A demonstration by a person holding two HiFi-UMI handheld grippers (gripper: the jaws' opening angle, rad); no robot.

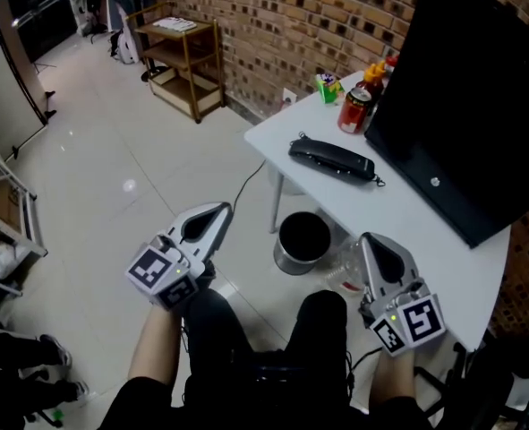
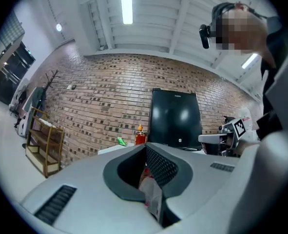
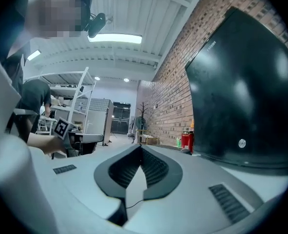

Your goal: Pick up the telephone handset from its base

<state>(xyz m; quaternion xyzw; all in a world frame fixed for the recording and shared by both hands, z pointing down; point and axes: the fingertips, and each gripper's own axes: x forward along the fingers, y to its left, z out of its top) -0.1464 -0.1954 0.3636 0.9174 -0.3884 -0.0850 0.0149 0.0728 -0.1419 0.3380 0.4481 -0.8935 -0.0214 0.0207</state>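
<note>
The left hand-held gripper (image 1: 221,210) hangs above the lap, jaws pressed together and empty, seemingly not yet reaching. The handset (image 1: 331,160) lies unlifted on the surface (image 1: 407,227). The right hand-held gripper (image 1: 368,239), likewise closed on nothing, waits nearer, at the surface's edge.

The monitor (image 1: 465,97) is running off the top and right edges and covering part of the bottles (image 1: 377,73); the telephone (image 1: 332,160) is appearing too small, perhaps, to tell its parts apart.
</note>
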